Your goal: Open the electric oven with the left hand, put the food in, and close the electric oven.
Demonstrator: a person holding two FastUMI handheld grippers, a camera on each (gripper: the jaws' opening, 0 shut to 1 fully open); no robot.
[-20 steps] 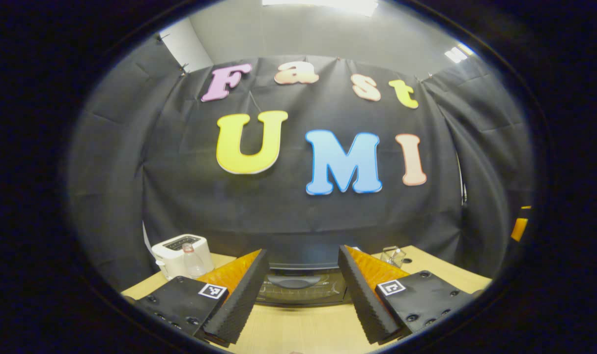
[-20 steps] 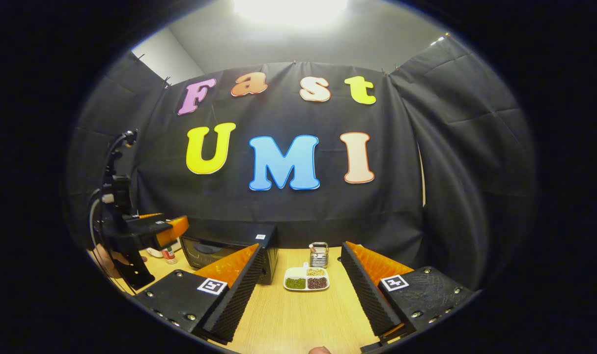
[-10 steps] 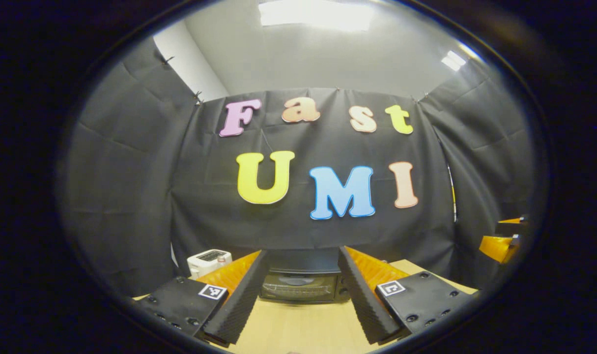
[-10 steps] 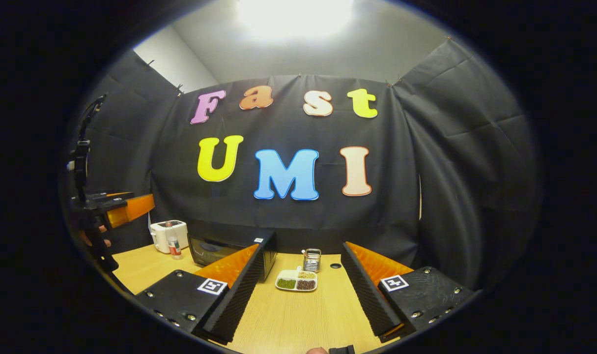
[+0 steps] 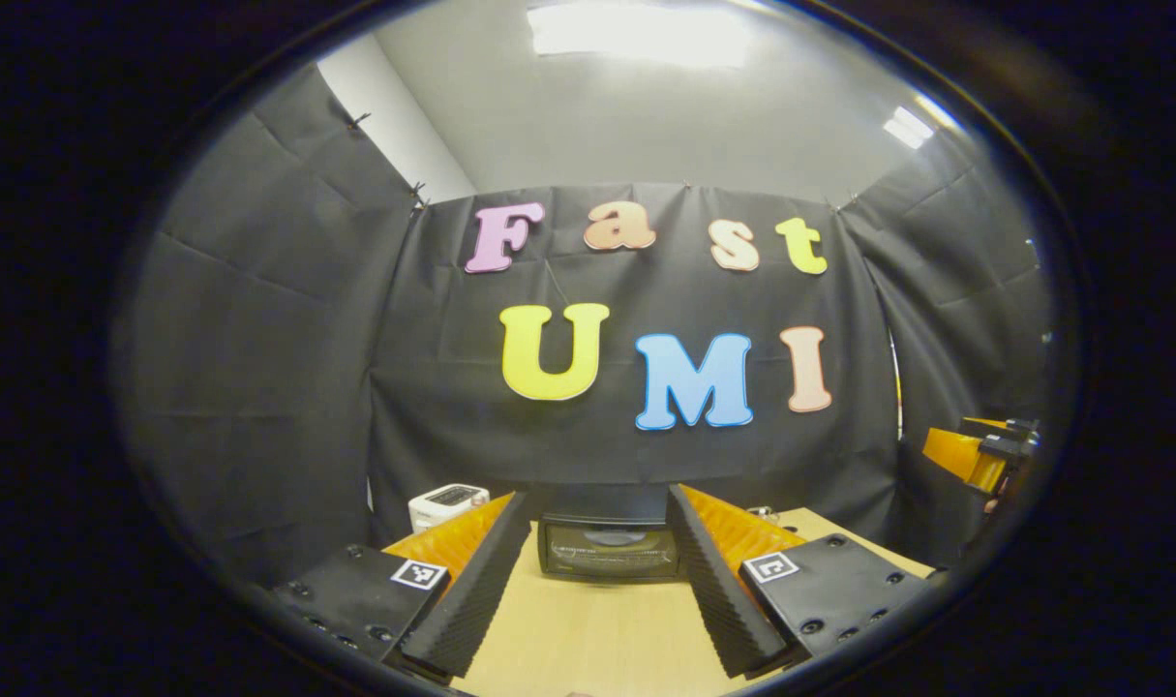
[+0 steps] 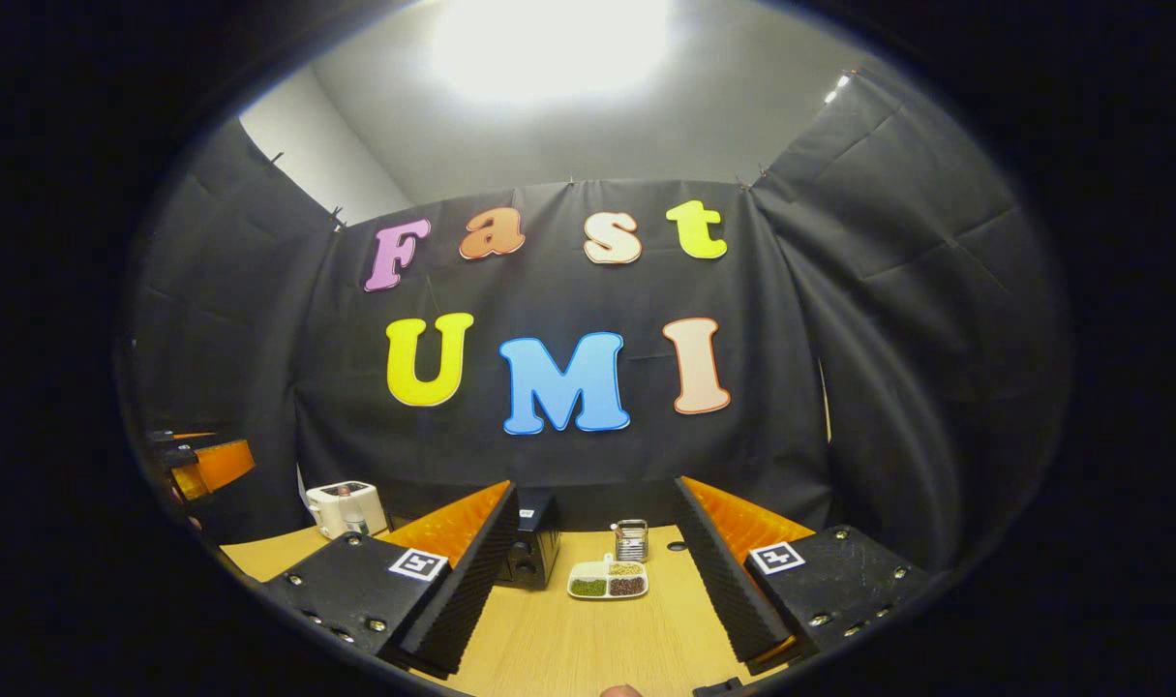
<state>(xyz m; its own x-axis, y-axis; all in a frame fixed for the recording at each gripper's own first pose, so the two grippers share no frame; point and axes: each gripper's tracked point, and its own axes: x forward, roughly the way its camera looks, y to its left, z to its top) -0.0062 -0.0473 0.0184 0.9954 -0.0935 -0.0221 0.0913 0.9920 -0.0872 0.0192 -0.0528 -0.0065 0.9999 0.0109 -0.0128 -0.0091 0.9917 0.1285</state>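
The black electric oven (image 5: 607, 549) stands at the back of the wooden table with its door closed, straight ahead between the fingers of my left gripper (image 5: 599, 592), which is open and empty, well short of it. In the right gripper view the oven (image 6: 532, 549) is partly hidden behind my right gripper's left finger. A white divided food plate (image 6: 608, 580) with green, brown and pale portions lies on the table ahead of my right gripper (image 6: 597, 598), which is open and holds nothing. The left gripper (image 6: 200, 463) also shows far off at the left edge there.
A white toaster (image 5: 449, 503) stands left of the oven, seen too in the right gripper view (image 6: 346, 506). A small metal holder (image 6: 631, 538) sits behind the plate. The other gripper (image 5: 980, 453) hangs at the right edge. Bare wooden table (image 6: 588, 639) lies in front.
Both grippers have pulled back and tilted up, so the oven, toaster and plate look smaller and farther. The bottle beside the toaster has dropped from sight. Neither gripper has taken hold of anything.
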